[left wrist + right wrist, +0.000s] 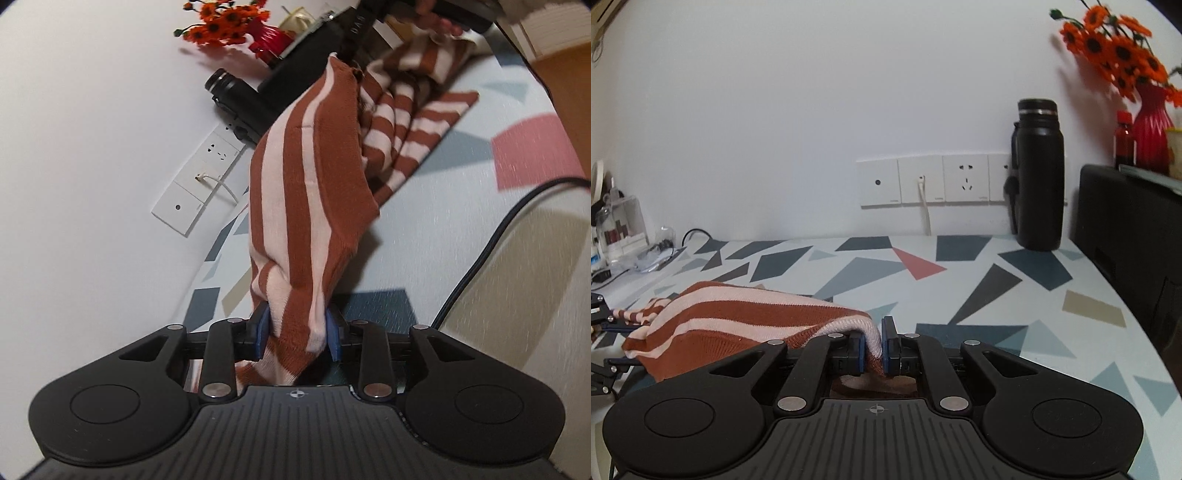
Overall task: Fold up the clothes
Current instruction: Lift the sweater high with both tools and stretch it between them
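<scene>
surface with a geometric print, against a white wall. striped garment, rust and pale pink, stretched above it between both grippers, the rest trailing on the surface behind. left gripper: jaws clamped on a bunched end of the garment. right gripper: jaws narrow, pinching a folded edge. black bottle upright by the wall sockets. red vase holding orange flowers.
</scene>
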A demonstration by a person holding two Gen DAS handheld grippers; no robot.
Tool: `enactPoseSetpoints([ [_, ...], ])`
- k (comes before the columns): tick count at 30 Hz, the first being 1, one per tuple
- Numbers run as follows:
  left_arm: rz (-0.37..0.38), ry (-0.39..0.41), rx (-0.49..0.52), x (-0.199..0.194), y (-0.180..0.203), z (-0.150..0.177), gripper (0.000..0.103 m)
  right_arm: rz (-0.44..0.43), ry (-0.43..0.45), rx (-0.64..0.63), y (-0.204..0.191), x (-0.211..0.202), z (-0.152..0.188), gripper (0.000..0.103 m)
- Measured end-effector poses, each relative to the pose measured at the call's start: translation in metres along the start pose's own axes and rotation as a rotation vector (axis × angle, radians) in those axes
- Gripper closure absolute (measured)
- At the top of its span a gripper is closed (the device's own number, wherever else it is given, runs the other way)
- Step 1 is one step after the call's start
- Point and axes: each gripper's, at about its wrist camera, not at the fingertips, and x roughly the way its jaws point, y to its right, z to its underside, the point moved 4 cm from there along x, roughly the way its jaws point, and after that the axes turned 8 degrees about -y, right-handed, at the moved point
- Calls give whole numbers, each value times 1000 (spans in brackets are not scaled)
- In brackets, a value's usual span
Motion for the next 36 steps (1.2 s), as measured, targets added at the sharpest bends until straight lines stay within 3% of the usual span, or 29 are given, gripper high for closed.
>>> enactPoseSetpoints([
  [5,-78,-26,94,5,4,8,70,-7,-7,24,3,2,3,96],
  [6,-82,-5,89,3,5,6,74,-9,-8,27,3,3,4,96],
  [8,-89,42,65,-1,5,2,90,-11,-12,32,3,3,4,95],
  [9,-87,77,24,-5,1,-1,92,-13,-13,35,3,2,5,95],
  [11,-23,172,-184,-20,-21,-6,93,-17,-13,33,3,0,5,95],
  [14,269,360,-789,-30,-84,15,94,-26,-22,16,-1,0,6,95],
  [16,359,412,-1061,-23,-107,39,94,-31,-35,0,-4,2,7,95],
  [20,389,332,-1238,5,-119,60,94,-37,-63,-11,-8,9,10,93],
  [23,363,229,-1215,25,-117,59,93,-31,-74,-2,-7,14,13,93],
  [26,312,175,-1123,31,-115,55,88,-33,-84,17,-3,17,15,92],
  [28,281,143,-1053,33,-112,53,77,-32,-89,17,-2,18,16,88],
  [30,271,120,-987,34,-106,47,54,-30,-92,8,-2,17,17,83],
  [36,334,39,-895,52,-85,35,50,-38,-112,-7,-2,21,19,82],
])
